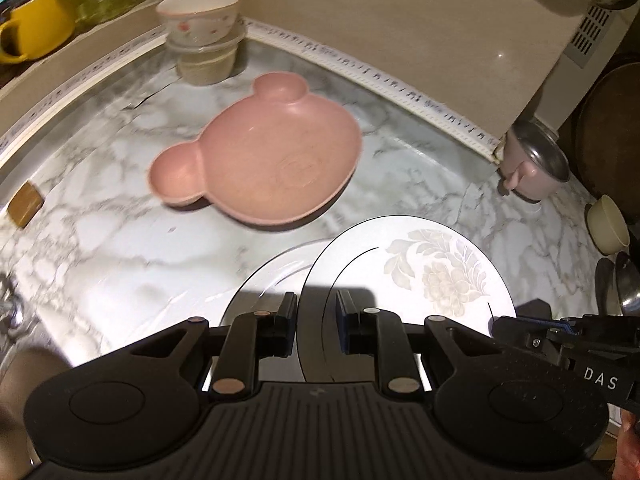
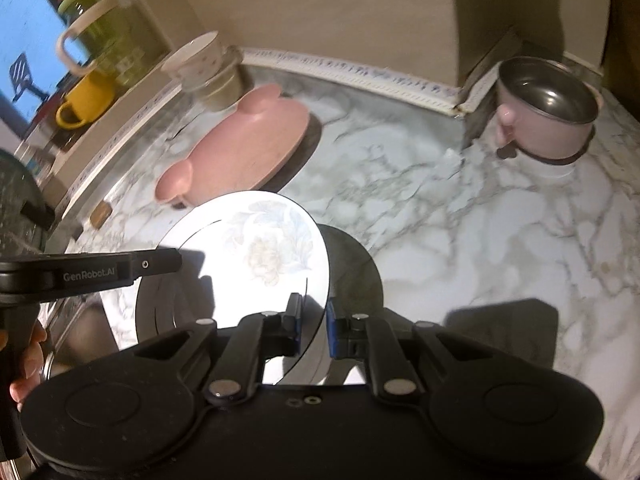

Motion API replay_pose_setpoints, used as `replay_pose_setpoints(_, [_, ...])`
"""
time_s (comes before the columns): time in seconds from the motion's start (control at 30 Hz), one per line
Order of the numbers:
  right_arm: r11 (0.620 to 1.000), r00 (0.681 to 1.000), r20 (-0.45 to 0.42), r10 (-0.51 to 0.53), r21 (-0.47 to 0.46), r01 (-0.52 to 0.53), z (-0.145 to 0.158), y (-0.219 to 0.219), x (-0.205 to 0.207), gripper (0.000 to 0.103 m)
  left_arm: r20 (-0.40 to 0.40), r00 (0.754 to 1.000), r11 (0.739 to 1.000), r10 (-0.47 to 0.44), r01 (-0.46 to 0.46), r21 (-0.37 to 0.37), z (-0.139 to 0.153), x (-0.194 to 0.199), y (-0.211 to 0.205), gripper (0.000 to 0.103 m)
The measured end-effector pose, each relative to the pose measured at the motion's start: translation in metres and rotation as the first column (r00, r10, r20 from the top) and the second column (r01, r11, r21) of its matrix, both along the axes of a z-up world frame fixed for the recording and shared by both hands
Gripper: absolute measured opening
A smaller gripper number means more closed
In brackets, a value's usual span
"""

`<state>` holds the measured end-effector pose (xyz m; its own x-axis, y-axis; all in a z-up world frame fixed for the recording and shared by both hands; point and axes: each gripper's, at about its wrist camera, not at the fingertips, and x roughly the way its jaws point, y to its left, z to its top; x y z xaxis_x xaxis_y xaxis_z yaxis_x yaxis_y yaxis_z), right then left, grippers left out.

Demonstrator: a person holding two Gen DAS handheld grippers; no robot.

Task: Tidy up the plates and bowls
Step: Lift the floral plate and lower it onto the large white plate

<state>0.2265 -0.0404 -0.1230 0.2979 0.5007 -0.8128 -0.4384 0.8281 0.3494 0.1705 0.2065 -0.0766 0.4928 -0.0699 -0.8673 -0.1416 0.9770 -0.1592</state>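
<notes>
Bear-shaped pink plate (image 1: pixel 260 152) on veined marble counter (image 1: pixel 120 248)

A white, grey-veined marble-patterned surface (image 1: pixel 120 256) spreads ahead of the hand-held grippers, lit brightly enough to cast hard dark shadows. A beige wall (image 1: pixel 360 20) rises at its far edge, with a patterned white trim strip (image 1: pixel 400 84) along the joint. Far left, a raised ledge (image 2: pixel 132 92) runs beneath a window showing blue daylight (image 2: pixel 28 44). A vented white panel (image 1: pixel 592 28) stands far right.
</notes>
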Motion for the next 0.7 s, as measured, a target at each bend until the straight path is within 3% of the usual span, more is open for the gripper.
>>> replay_pose_setpoints(0.7, [0.997,0.998,-0.016,0.058,-0.055,-0.059,-0.031,0.017,-0.019,0.013,0.029,0.999,0.999,0.022,-0.021,-0.042,-0.048,-0.031,0.017,0.019])
